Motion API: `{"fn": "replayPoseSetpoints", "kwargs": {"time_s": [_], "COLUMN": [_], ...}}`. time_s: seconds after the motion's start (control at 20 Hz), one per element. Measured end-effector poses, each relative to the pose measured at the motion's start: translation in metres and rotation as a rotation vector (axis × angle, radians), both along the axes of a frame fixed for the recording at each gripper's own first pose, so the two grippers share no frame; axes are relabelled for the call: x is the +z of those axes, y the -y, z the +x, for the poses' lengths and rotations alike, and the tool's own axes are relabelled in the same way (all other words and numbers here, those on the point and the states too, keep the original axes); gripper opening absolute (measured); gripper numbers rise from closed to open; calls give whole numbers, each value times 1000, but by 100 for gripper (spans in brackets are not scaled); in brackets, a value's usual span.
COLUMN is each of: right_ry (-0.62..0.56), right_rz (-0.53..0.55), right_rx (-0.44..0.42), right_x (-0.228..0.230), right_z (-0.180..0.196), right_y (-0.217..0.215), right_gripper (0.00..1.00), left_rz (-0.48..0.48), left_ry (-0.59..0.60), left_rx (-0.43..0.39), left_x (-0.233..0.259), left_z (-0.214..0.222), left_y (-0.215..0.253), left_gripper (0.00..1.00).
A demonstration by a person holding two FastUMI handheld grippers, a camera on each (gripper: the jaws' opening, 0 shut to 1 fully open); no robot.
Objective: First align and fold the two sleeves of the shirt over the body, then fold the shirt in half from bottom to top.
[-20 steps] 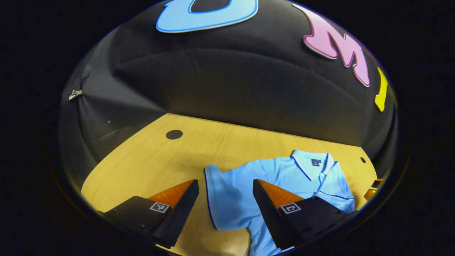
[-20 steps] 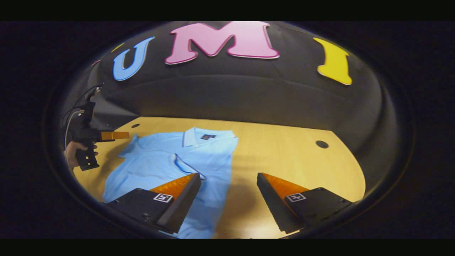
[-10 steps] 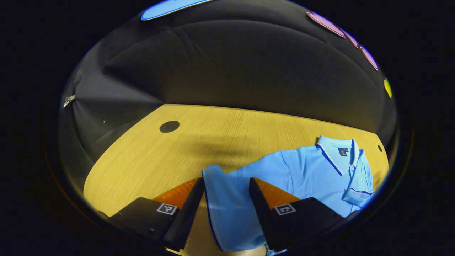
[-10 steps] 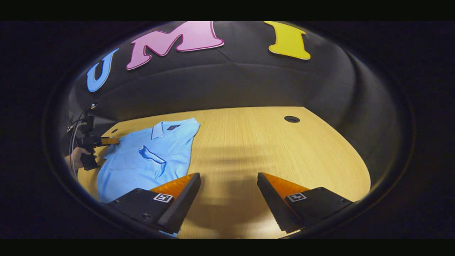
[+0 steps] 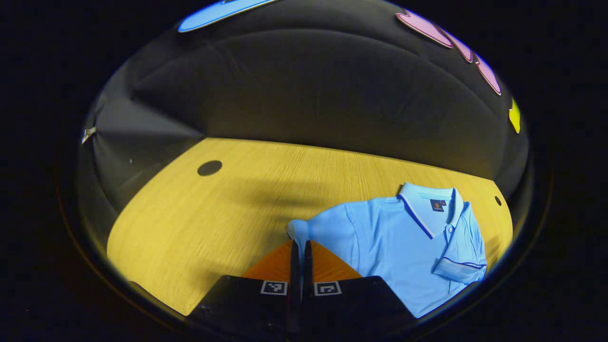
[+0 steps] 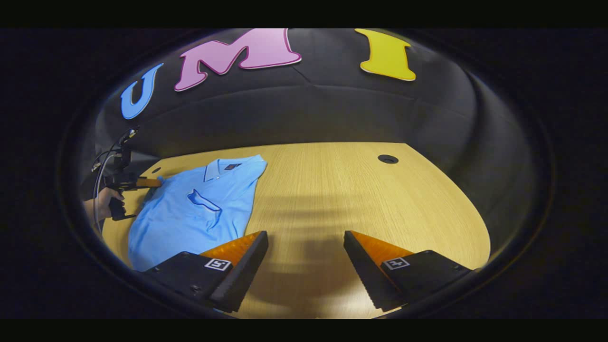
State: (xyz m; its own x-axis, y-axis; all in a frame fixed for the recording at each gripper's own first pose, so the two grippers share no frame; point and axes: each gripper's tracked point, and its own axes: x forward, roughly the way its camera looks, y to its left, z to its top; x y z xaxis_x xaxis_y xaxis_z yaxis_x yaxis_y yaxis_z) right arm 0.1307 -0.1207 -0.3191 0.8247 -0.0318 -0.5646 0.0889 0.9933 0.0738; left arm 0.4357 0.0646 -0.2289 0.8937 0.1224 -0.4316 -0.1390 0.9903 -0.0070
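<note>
A light blue polo shirt (image 5: 403, 237) lies face up on the wooden table (image 5: 199, 223), collar towards the far wall. One sleeve (image 5: 458, 268) lies folded over the body. My left gripper (image 5: 300, 243) is shut on the other sleeve (image 5: 298, 229), whose cloth bunches up at the fingertips. In the right gripper view the shirt (image 6: 190, 216) lies at the left, with the folded sleeve (image 6: 202, 202) on its chest. There a hand (image 6: 102, 204) holds the left gripper (image 6: 154, 182) at the shirt's far side. My right gripper (image 6: 306, 242) is open over bare wood, right of the shirt.
The table (image 6: 361, 204) has round cable holes (image 5: 209, 167) (image 5: 497, 200) (image 6: 388, 159). Black cloth walls close off the back and sides. Bare wood stretches left of the shirt in the left gripper view and right of it in the right gripper view.
My left gripper came down around the spread sleeve and shut on it, bunching the cloth. My right gripper swung right, away from the shirt, and stayed open.
</note>
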Motion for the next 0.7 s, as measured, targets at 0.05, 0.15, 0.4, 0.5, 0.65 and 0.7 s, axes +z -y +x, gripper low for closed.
{"fn": "replayPoseSetpoints", "kwargs": {"time_s": [0.05,0.15,0.4,0.5,0.65,0.7], "right_ry": [0,7,16,19,15,15], "right_rz": [-2,-4,29,20,30,39], "right_rx": [-2,-5,-8,-5,-11,-14], "right_x": [1,6,17,20,25,27], "right_z": [-2,-4,-10,-13,-20,-24], "right_y": [2,2,-8,-9,-12,-15], "right_gripper": [95,100,100,99,95,95], "left_rz": [21,26,-64,-95,-182,-205], "left_ry": [28,61,111,105,69,66], "left_rx": [-13,-56,-185,-229,-313,-353], "left_x": [17,45,85,86,77,76], "left_z": [-2,-8,-29,-41,-58,-68], "left_y": [8,30,127,162,213,227], "left_gripper": [6,6,6,6,11,7]}}
